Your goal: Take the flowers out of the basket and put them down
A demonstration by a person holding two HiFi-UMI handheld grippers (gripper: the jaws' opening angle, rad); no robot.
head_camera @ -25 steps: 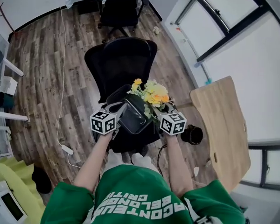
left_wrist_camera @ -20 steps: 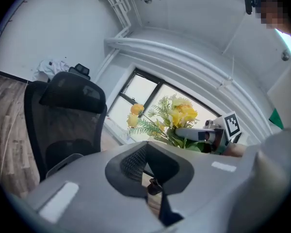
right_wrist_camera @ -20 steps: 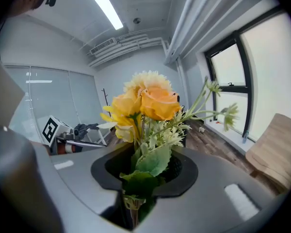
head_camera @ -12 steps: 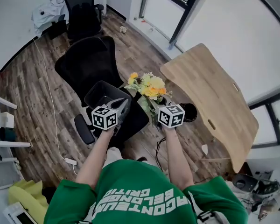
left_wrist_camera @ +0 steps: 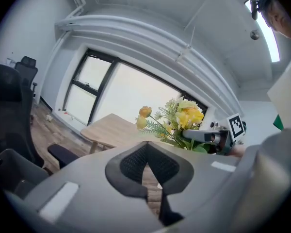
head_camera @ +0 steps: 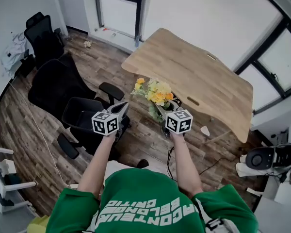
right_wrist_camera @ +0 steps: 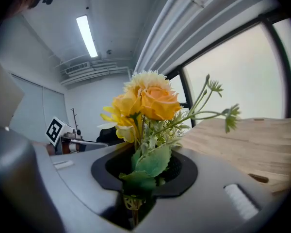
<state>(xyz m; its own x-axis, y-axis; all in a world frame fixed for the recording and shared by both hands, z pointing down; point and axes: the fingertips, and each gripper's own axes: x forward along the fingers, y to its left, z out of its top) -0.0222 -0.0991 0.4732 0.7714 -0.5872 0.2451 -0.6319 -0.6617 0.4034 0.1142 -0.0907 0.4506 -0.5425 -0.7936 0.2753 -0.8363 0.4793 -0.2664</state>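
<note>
Both grippers have swung away from the chair toward the wooden table, and the basket now lies off to the left, clear of them; nearest, two bare forearms reach out from green sleeves [head_camera: 136, 198]; the left gripper [head_camera: 122, 107] has its jaws drawn together at the tips with nothing between them; the right gripper [head_camera: 162, 113] is clamped on the green stems of the flowers [head_camera: 156, 93], a yellow and orange bunch standing upright above its jaws, in the air over the wood floor [head_camera: 140, 135] and near the table's near edge; left of the left gripper the dark basket [head_camera: 80, 114] rests on a black office chair [head_camera: 51, 86], apart from both grippers; beyond the flowers the table [head_camera: 199, 81] stands bare under tall windows [head_camera: 117, 4].
</note>
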